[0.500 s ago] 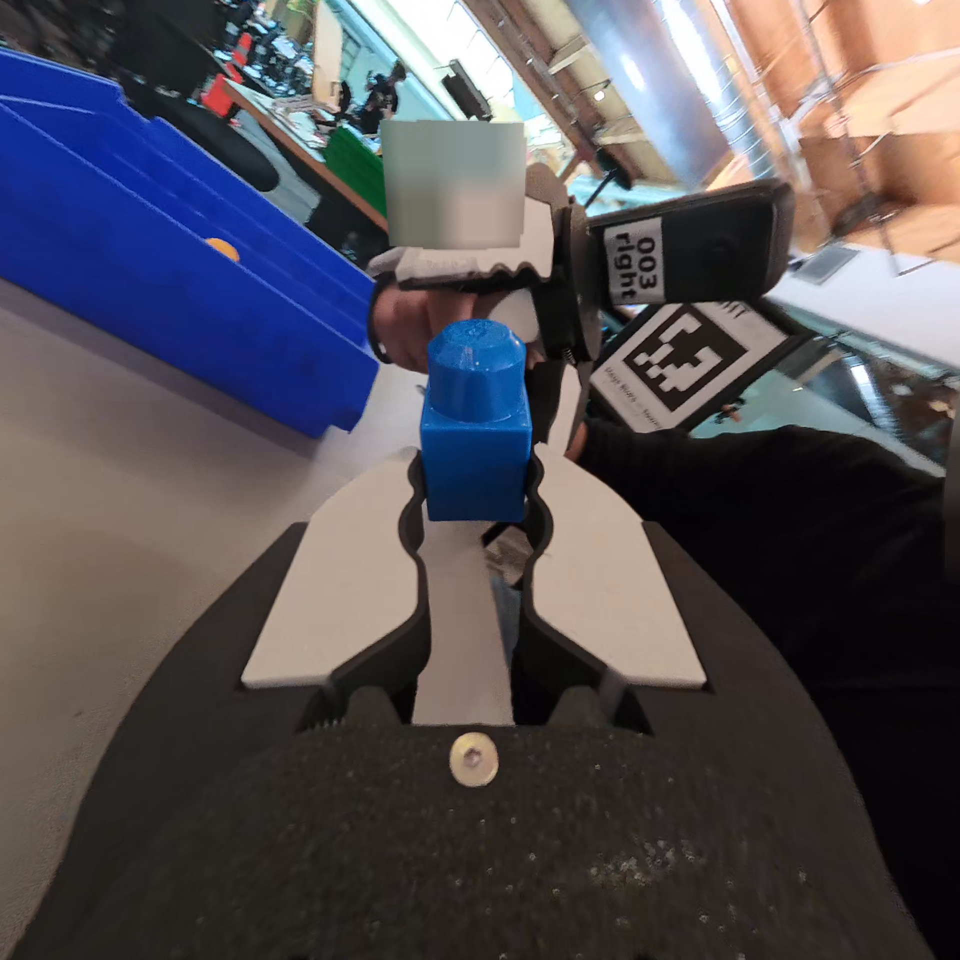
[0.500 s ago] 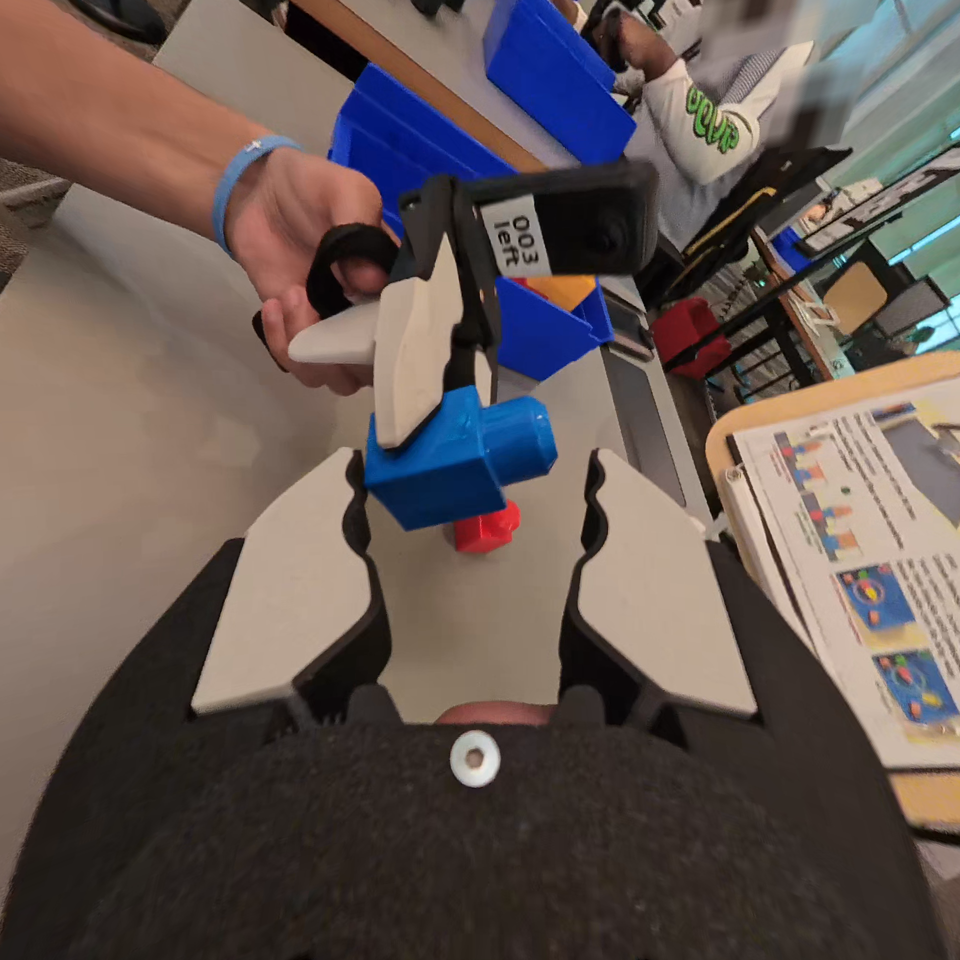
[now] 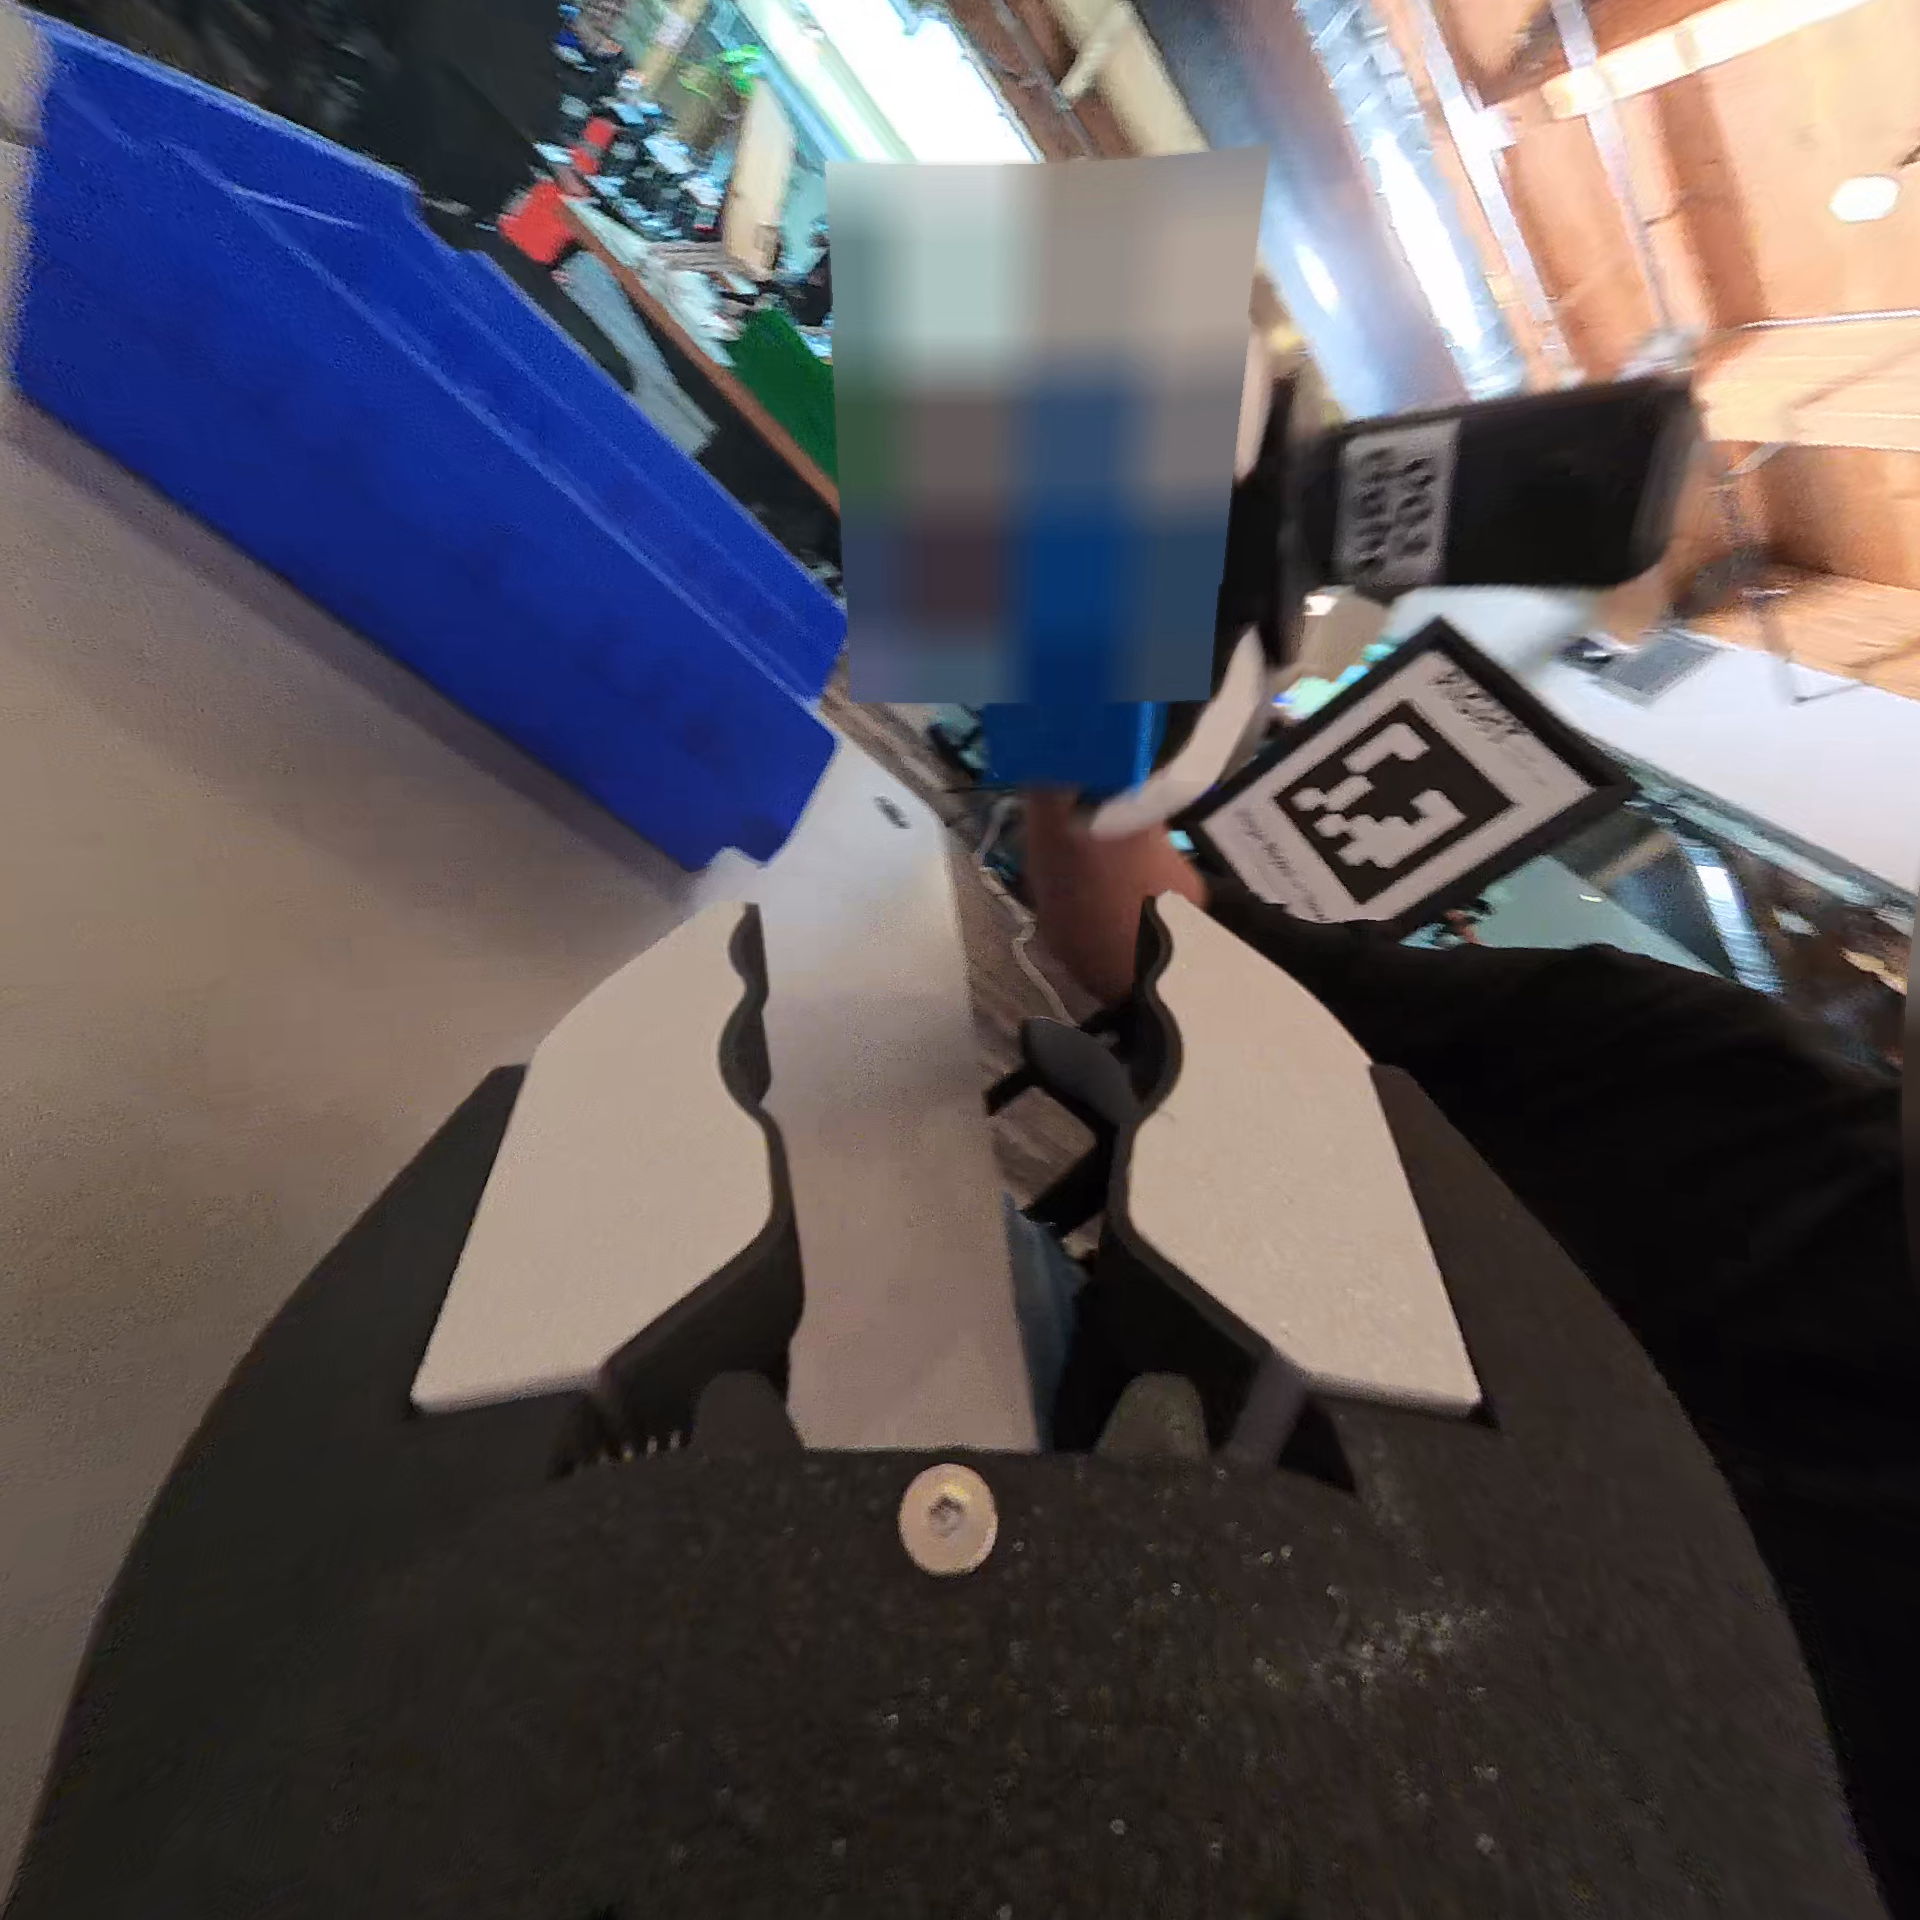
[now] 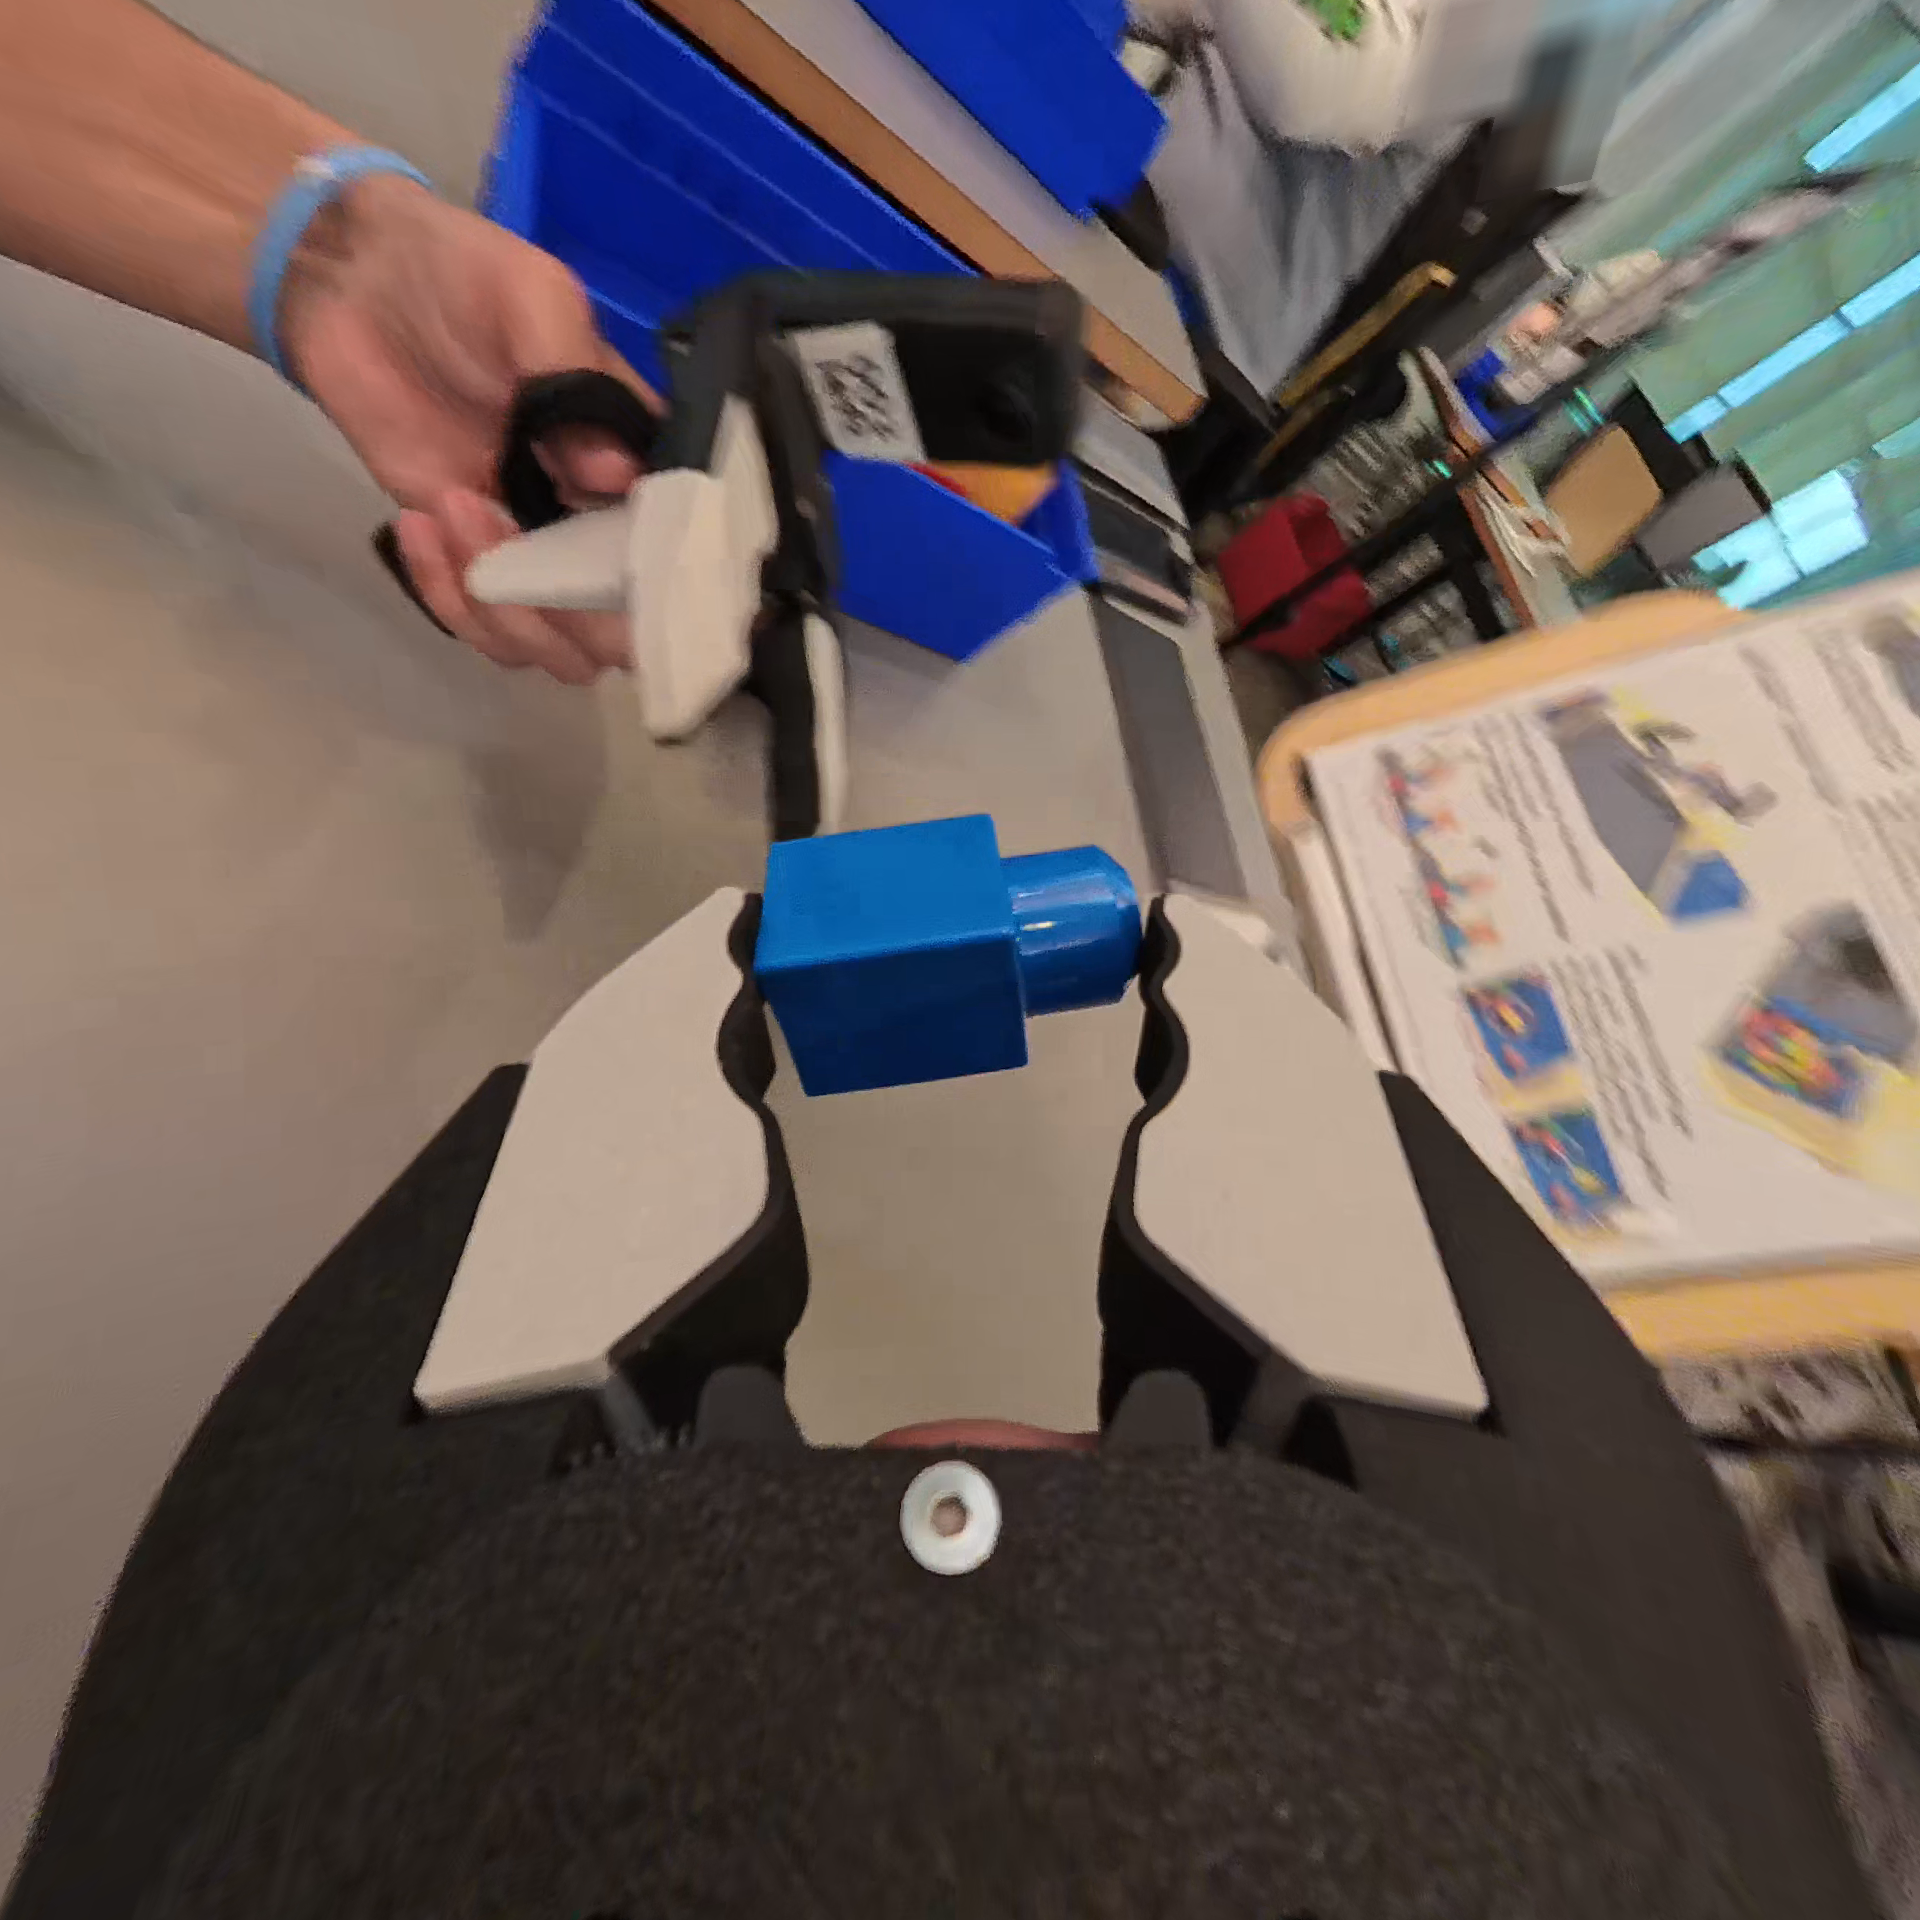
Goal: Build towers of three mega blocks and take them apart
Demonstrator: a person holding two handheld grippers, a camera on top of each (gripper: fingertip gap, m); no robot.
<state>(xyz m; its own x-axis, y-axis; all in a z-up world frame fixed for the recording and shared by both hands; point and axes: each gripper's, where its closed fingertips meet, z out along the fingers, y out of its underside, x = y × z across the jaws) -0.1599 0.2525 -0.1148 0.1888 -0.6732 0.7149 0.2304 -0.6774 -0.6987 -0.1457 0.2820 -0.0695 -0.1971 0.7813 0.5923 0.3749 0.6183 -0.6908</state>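
1. The desk (image 4: 208,935) is a pale grey surface that fills the left and middle of both wrist views.
2. Blue plastic bins (image 3: 364,499) stand at the far side of the desk; the left wrist view shows their long outer walls, blurred, and nothing of their insides.
3. In the right wrist view the nearest blue bin (image 4: 925,561) is open at the top and holds an orange piece and a red piece just under the left tool's camera; what else lies inside is hidden.
4. A printed sheet with coloured pictures (image 4: 1621,935) lies on a tan board at the right edge of the right wrist view.
5. The right tool (image 4: 945,966) pinches the blue block (image 4: 894,966) between its grey fingertips, above the desk.
6. The blue block is a glossy cube with a single round stud; it lies sideways, its long axis across the jaws, stud pointing to the right finger and flat base against the left one.
7. The left tool (image 3: 951,956) has its fingers spread apart with only the desk between them; a hand (image 4: 447,416) with a light blue wristband grips it beyond the block.
8. In the left wrist view the blue block (image 3: 1060,743) shows only as a lower edge under a mosaic patch.
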